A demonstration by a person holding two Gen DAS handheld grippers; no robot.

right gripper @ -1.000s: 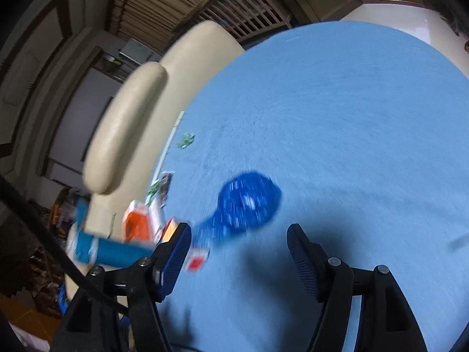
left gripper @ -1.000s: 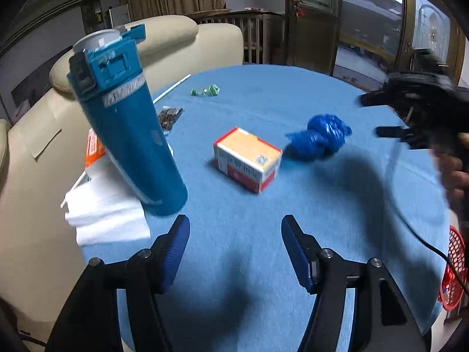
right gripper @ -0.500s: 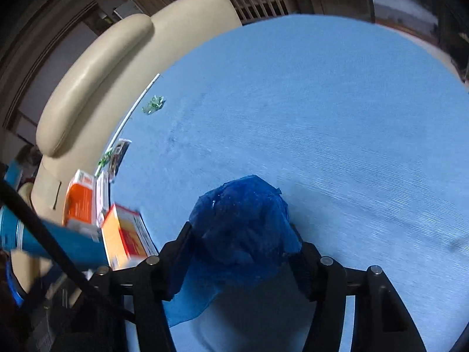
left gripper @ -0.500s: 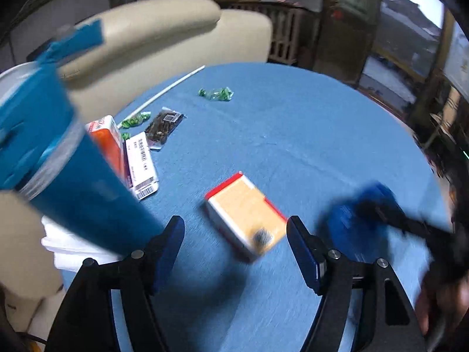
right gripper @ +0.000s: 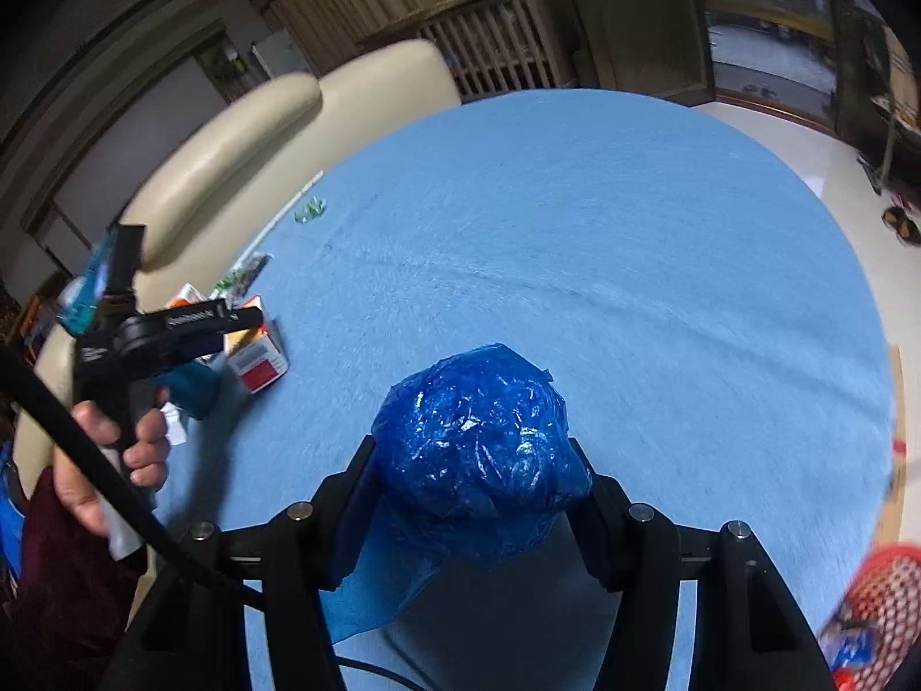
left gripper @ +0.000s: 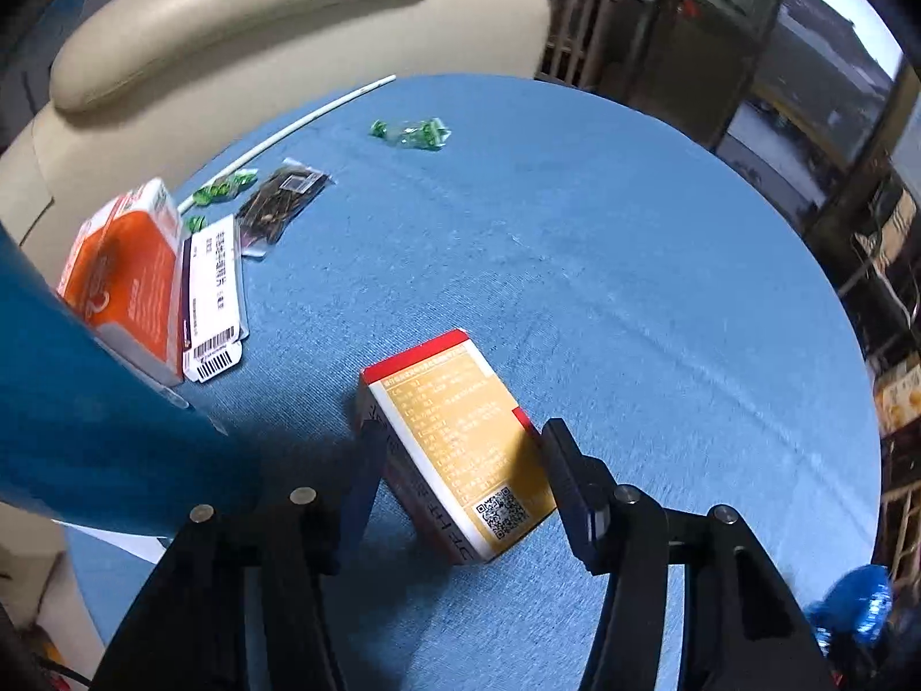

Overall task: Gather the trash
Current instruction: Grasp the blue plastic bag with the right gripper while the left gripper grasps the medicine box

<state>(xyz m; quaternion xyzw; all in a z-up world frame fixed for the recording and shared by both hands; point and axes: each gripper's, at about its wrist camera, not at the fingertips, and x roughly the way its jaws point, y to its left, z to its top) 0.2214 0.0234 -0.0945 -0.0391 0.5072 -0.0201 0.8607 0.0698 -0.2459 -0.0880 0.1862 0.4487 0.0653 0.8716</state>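
My right gripper is shut on a crumpled blue plastic bag and holds it above the round blue table. The bag also shows at the lower right of the left wrist view. My left gripper is open, its fingers on either side of a yellow, red and white carton that lies on the table; whether they touch it I cannot tell. The left gripper also shows in the right wrist view, over the carton.
A tall teal bottle stands close at left. An orange box, a white barcoded packet, a dark sachet, green wrappers and a white stick lie beyond. A red mesh basket is off the table's right edge. A cream sofa is behind.
My right gripper closed on the blue bag and lifted it off the table. My left gripper moved forward and down until its fingers flank the carton.
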